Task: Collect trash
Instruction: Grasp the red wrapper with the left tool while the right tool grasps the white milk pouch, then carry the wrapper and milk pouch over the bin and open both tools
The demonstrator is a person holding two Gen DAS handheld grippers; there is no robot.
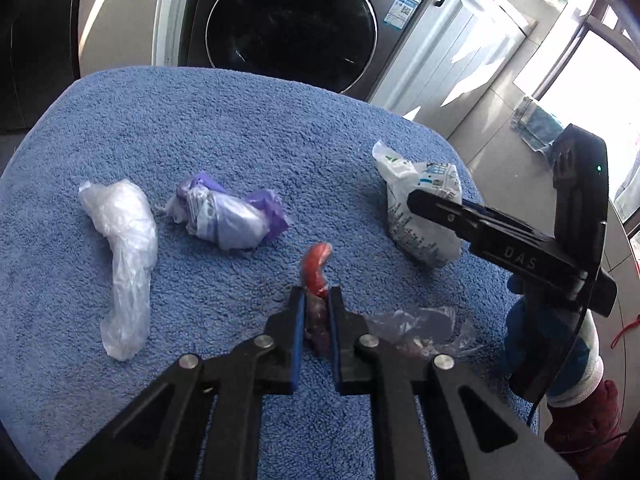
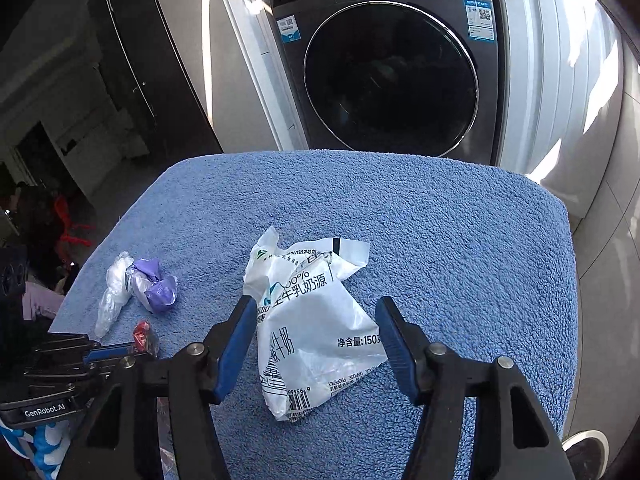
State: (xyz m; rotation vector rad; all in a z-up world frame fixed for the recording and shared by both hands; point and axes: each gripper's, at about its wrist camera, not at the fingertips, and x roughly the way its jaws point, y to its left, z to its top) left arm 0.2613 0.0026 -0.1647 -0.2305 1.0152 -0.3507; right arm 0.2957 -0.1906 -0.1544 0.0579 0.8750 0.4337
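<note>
left gripper: jaws pressed together on the red wrapper, near the front edge of the blue towel.
right gripper: jaws apart, one on each side of the white milk pouch; pads not pressing it.
white milk pouch: lies on the towel, toward its right edge.
purple wrapper: middle of the towel.
clear plastic bag: toward the left edge, just beside the purple wrapper.
clear film: by the front edge, right of the red wrapper.
washing machine: behind the far edge.
</note>
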